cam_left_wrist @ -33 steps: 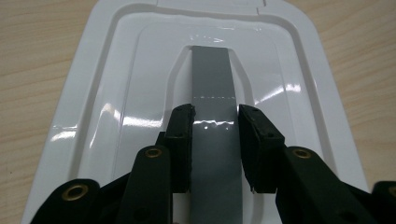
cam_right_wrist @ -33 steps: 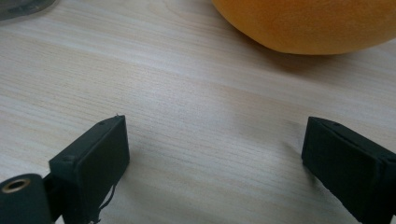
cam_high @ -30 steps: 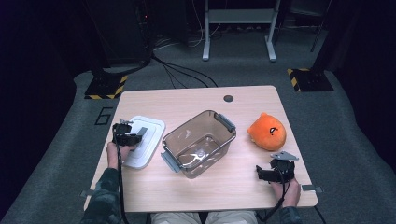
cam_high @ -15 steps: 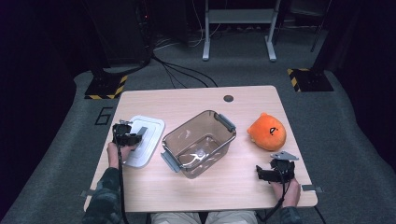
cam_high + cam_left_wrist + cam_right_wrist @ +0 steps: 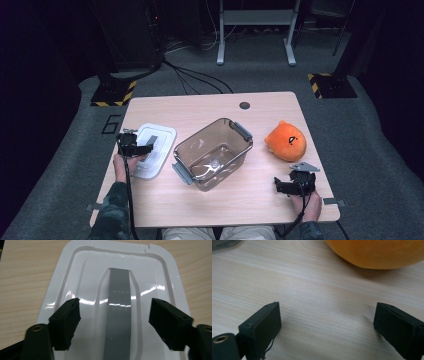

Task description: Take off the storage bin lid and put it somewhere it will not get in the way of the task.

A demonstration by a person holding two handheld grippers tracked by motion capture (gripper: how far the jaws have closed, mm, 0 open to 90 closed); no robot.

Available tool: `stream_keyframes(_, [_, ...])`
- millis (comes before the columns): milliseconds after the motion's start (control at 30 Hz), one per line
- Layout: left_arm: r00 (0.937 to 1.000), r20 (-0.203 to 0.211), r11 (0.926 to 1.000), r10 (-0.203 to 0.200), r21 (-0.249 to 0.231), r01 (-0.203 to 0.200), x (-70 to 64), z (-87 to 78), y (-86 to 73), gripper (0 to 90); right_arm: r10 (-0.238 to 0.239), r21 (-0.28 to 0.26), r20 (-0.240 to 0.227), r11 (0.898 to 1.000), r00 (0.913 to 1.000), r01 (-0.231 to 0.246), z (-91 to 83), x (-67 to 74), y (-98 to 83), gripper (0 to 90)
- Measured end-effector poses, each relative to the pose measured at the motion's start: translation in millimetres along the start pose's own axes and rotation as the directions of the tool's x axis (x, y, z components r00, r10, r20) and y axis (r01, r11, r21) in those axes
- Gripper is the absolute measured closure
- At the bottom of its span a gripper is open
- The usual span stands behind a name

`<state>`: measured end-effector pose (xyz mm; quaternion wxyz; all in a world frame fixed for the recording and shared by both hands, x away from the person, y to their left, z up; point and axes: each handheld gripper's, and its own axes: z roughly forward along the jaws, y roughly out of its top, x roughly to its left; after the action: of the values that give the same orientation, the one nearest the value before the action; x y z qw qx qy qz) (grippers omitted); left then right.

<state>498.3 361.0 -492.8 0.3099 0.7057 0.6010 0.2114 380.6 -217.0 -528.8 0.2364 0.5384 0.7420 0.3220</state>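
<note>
The table (image 5: 210, 107) carries the clear bin (image 5: 212, 152) mid-table, uncovered, with its white lid (image 5: 117, 302) flat beside it. My left gripper (image 5: 115, 322), jaws just opened wide, straddles the lid's grey handle (image 5: 118, 312) without gripping. My right gripper (image 5: 327, 327) gapes empty near the orange plush (image 5: 285, 141). Stowing and covering remain.

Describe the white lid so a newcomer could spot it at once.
On the wooden table, look left of the clear plastic bin in the middle. The white lid lies flat there; alone among its neighbours it is white, with a grey handle strip along its centre.
</note>
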Motion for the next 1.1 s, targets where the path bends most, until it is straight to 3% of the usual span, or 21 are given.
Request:
stream_keyframes(400, [0.9992,0.013,0.9954,0.037,-0.088,-0.036,-13.2,-33.5,-10.5,3.9,-0.001,0.000,0.001,1.000,1.0000,0.001,0.0,0.0,0.0,6.8])
stream_keyframes(633, [0.9976,0.036,0.9919,0.058,-0.115,-0.054,-25.8,-46.0,-24.5,0.0,-0.001,0.000,0.001,1.000,1.0000,0.001,0.0,0.0,0.0,6.7])
stream_keyframes(700, [0.9961,0.060,0.9915,0.065,-0.117,-0.057,-28.3,-47.7,-29.7,0.0,-0.001,0.000,0.003,1.000,1.0000,0.001,0.0,0.1,0.0,6.7])
stream_keyframes(1100, [0.9881,0.107,0.9847,0.111,-0.146,-0.095,-52.6,-62.8,-60.8,0.0,0.001,0.000,0.001,1.000,1.0000,-0.001,0.1,0.0,0.1,6.7])
